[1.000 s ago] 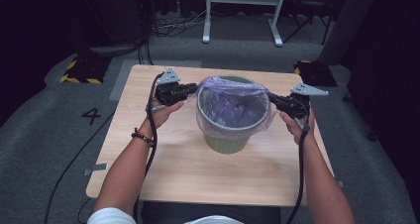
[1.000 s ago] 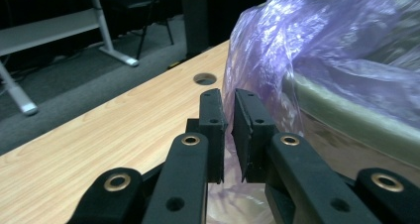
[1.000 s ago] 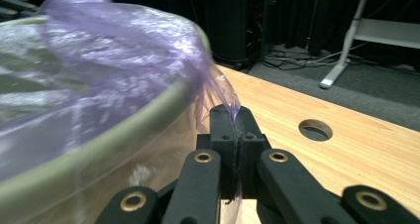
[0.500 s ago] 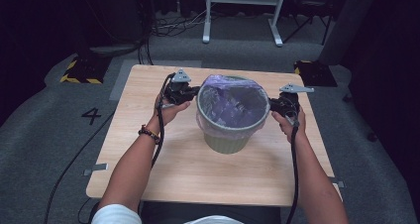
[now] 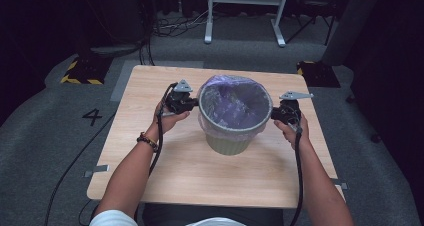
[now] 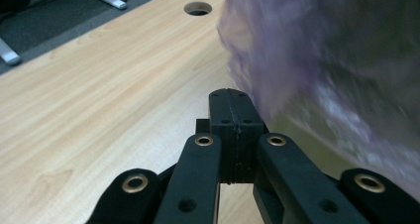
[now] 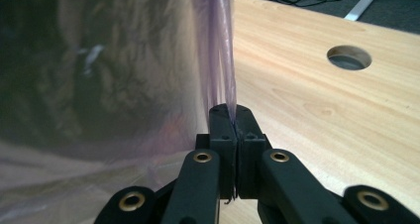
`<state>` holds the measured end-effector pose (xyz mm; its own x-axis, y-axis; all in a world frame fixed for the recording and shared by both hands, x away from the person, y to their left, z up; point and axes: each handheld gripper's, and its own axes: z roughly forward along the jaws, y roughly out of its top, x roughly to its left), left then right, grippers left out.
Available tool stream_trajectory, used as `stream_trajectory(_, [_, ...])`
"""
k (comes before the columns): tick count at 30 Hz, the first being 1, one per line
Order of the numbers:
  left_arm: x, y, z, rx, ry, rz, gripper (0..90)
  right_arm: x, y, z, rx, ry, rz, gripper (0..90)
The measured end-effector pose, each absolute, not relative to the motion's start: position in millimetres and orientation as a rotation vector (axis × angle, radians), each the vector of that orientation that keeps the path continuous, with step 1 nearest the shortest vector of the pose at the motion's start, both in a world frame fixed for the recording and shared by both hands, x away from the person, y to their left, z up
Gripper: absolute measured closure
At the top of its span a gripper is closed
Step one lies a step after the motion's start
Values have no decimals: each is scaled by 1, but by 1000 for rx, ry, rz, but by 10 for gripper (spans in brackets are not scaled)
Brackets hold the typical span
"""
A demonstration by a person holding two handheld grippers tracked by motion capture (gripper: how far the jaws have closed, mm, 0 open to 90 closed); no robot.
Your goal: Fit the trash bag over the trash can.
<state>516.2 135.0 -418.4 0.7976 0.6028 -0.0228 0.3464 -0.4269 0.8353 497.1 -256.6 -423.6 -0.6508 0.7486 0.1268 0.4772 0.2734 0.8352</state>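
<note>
A pale green bin [image 5: 229,143] stands mid-table, lined with a purple bag [image 5: 235,98] folded over its rim. My left gripper [image 5: 195,104] sits against the bin's left side, just under the rim. Its jaws have just been closing, and in the left gripper view the gripper [image 6: 233,110] is shut pad to pad. The blurred bag [image 6: 322,60] brushes its right side, and I see no film in the seam. My right gripper [image 5: 274,115] is at the bin's right side. In the right gripper view the gripper [image 7: 232,120] is shut on a strip of bag film [image 7: 220,50].
The wooden table [image 5: 200,176] has bare board in front of the bin and a round cable hole [image 7: 349,57] near each far corner. Grey floor, cables and a white frame [image 5: 245,6] lie beyond it. Both cables trail back along the forearms.
Both hands have come inward and lower, from rim height down to the bin's sides. The bag's rim now looks pulled further down around the bin.
</note>
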Motion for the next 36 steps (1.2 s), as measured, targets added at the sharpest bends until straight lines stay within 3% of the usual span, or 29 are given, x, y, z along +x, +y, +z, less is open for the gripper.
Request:
stream_trajectory(12, [482,146,-431,2060,631,327,900,479,-269,-436,1109,2263,1352,863])
stream_trajectory(16, [469,151,-433,2059,610,336,899,474,-275,-434,1112,2244,1351,791])
stream_trajectory(18, [460,156,-432,2049,601,331,888,467,-280,-430,1088,2209,1357,644])
stream_trajectory(19, [457,157,-431,2041,601,331,872,465,-281,-428,1073,2205,1365,627])
stream_trajectory(20, [457,157,-431,2041,601,331,844,465,-281,-428,1073,2205,1365,627])
stream_trajectory(22, [450,159,-428,2032,596,354,794,459,-283,-423,1046,2180,1346,542])
stream_trajectory(23, [445,162,-424,2016,589,364,696,453,-286,-417,1012,2166,1351,501])
stream_trajectory(25, [440,164,-420,2009,600,384,549,447,-290,-411,978,2153,1379,478])
stream_trajectory(29, [433,173,-408,1938,582,381,405,442,-296,-402,951,2122,1395,470])
stream_trajectory(36, [431,186,-386,1816,581,413,269,436,-301,-388,932,2070,1423,469])
